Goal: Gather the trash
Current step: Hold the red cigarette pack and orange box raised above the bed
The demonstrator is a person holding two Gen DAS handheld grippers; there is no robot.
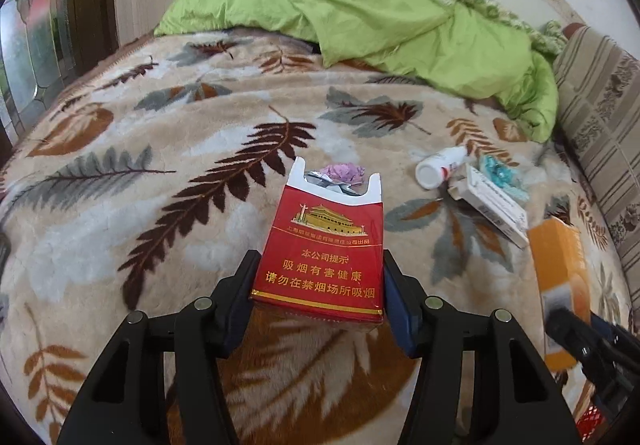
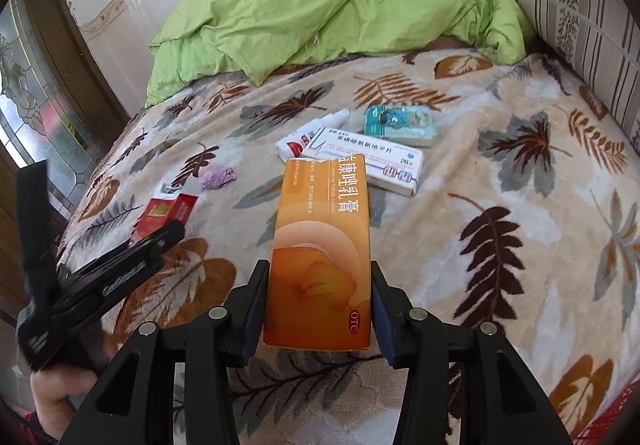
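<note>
At lower centre of each wrist view, the left claw clasped an opened red cardboard cigarette pack and the right claw a long orange carton, both probably light, crushable, best pinched across their side walls.

The left gripper points forward and downward, its two black fingers with blue pads closed against the sides of a red cigarette pack, which they hold clear of the bed. The right gripper is tilted down at a similar angle and clamps an orange box between its pads, gripping the near end. In the right wrist view the left gripper shows at the left edge, and the person's hand is wrapped around its handle low in the corner. In the left wrist view the right gripper sits blurred at the lower right.
</note>
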